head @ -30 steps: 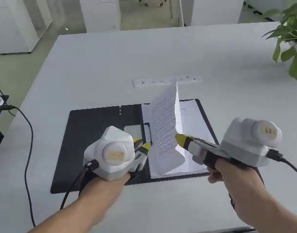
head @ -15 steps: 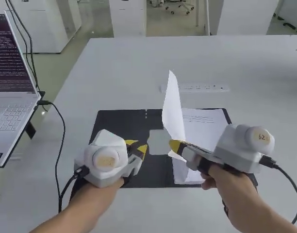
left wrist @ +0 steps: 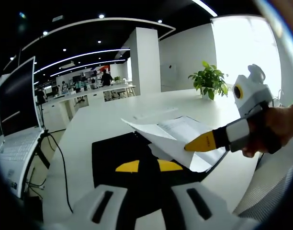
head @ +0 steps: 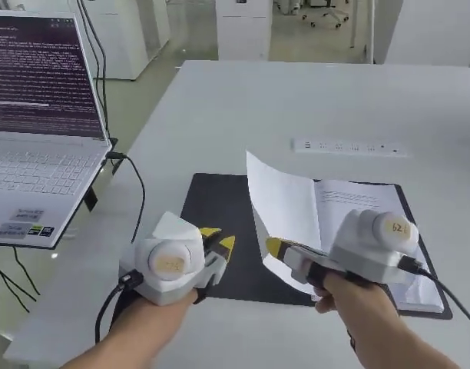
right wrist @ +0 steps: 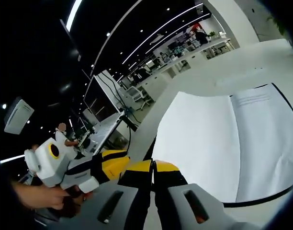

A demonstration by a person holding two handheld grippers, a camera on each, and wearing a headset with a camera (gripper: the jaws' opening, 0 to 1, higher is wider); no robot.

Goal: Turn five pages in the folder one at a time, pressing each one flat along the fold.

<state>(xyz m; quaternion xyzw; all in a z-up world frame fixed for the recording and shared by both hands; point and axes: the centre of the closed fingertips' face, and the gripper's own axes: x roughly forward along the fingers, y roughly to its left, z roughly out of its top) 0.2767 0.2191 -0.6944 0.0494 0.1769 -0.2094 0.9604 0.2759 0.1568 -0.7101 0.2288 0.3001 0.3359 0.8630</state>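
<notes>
Page (head: 285,204) mid-turn above the open folder (head: 212,200)

The right tongs (head: 275,247) are clamped on the page's near edge. The sheet stands tilted toward 10 o'clock over the black folder, which lies on the white worktop (head: 243,108). The left tongs (head: 220,241), slightly parted and empty, hover at 9 o'clock of the right pair. Best to sweep the page in a low arc toward 9 o'clock, release only once it lies on the folder's bare half, then press along the fold with closed tips.
</notes>
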